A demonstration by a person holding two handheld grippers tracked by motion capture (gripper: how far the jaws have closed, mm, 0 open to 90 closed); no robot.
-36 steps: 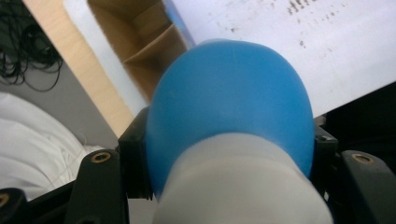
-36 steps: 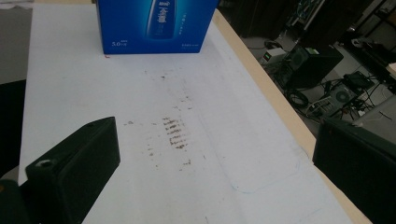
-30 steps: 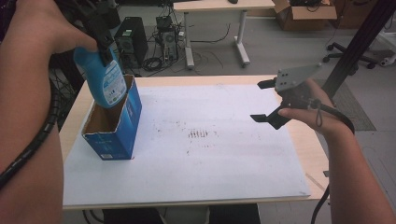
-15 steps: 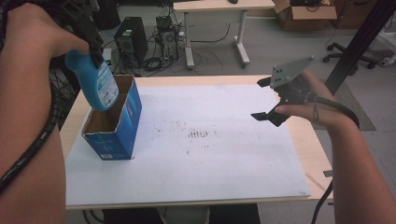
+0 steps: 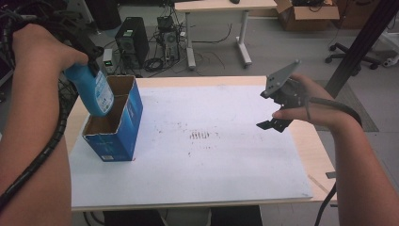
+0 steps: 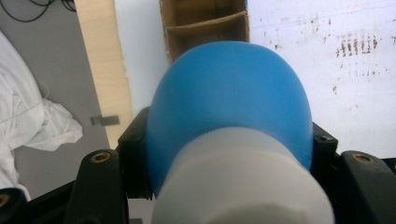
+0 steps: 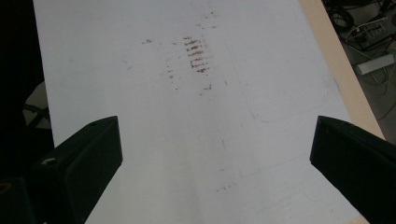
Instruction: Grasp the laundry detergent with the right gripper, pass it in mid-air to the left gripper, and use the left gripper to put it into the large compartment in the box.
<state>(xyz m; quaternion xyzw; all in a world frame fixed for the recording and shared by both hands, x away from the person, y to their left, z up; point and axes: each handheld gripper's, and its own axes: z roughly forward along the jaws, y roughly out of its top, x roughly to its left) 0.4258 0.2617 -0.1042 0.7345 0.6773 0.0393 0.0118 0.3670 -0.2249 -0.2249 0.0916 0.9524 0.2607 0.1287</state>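
Left gripper, clamped on the blue bottle, has lifted it nearly clear of the blue box — extraction almost done — right gripper spread, idle.

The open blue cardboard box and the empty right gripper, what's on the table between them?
Nothing stands there. In the high view, between box and right gripper lies bare white sheet with small brown smudges.

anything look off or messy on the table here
Only small things: brown smudges mark the middle of the white table. The blue bottle, gripped by the left gripper, hangs tilted over the open blue box. Nothing looks spilled or broken.
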